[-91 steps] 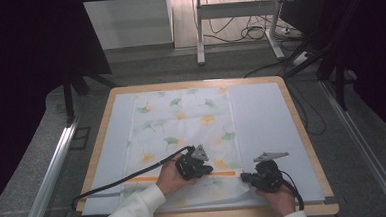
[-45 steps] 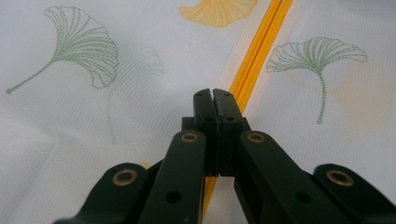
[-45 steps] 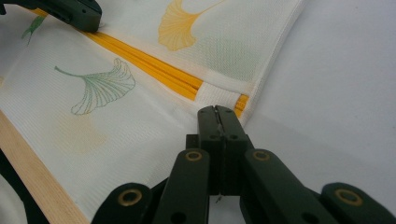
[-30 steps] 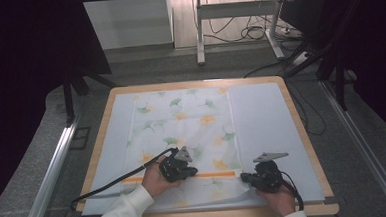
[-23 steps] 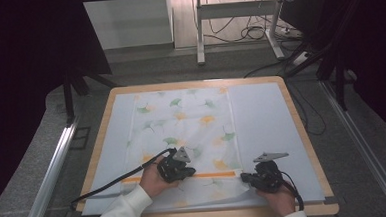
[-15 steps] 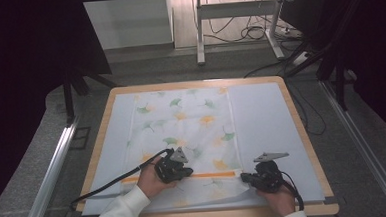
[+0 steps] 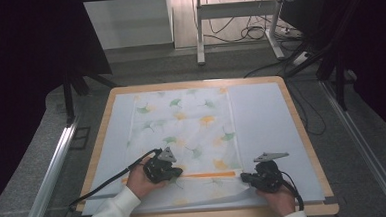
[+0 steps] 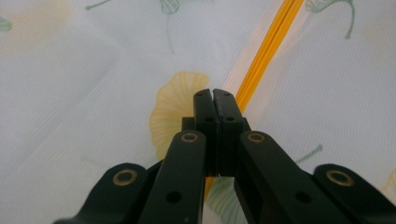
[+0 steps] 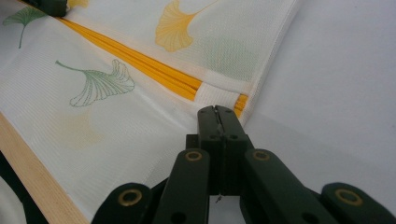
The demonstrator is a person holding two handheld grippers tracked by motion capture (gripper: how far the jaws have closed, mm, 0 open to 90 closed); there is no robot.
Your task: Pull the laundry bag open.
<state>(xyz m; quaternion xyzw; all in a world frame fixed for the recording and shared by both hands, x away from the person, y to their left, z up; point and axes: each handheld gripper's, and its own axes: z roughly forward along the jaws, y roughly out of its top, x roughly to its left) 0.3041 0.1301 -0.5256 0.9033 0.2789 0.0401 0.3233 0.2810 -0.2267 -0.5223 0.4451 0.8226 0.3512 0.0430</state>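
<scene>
i see a white cloth (image 7: 187, 134) printed with green and yellow ginkgo leaves, spread flat on the pale sheet (image 7: 261, 120) that covers the wooden-edged table (image 7: 302, 133). the cloth fills the middle of the table and runs from twelve o'clock down to the near edge at six. an orange stripe (image 7: 209, 175) crosses it from side to side near the six o'clock end.

my left gripper (image 7: 177, 173) sits at about seven o'clock on the cloth, right at the left end of the orange stripe. in the left gripper view the gripper (image 8: 213, 95) has its two black jaws clenched flat against each other, with nothing between them that i can make out; their tips hang over a yellow leaf (image 8: 175, 107) just beside the stripe (image 8: 266, 56).

my right gripper (image 7: 245, 177) sits at about five o'clock, by the cloth's right edge. in the right gripper view this gripper (image 9: 216, 111) is clenched too, jaws pressed together, tips at the white hem (image 9: 217, 95) where the stripe (image 9: 140, 60) ends. whether the tips touch the fabric or hover just over it i cannot quite tell from this angle. the wooden table edge (image 9: 32, 172) shows at eight o'clock in that view, the bare sheet (image 9: 336, 93) at three o'clock.
</scene>
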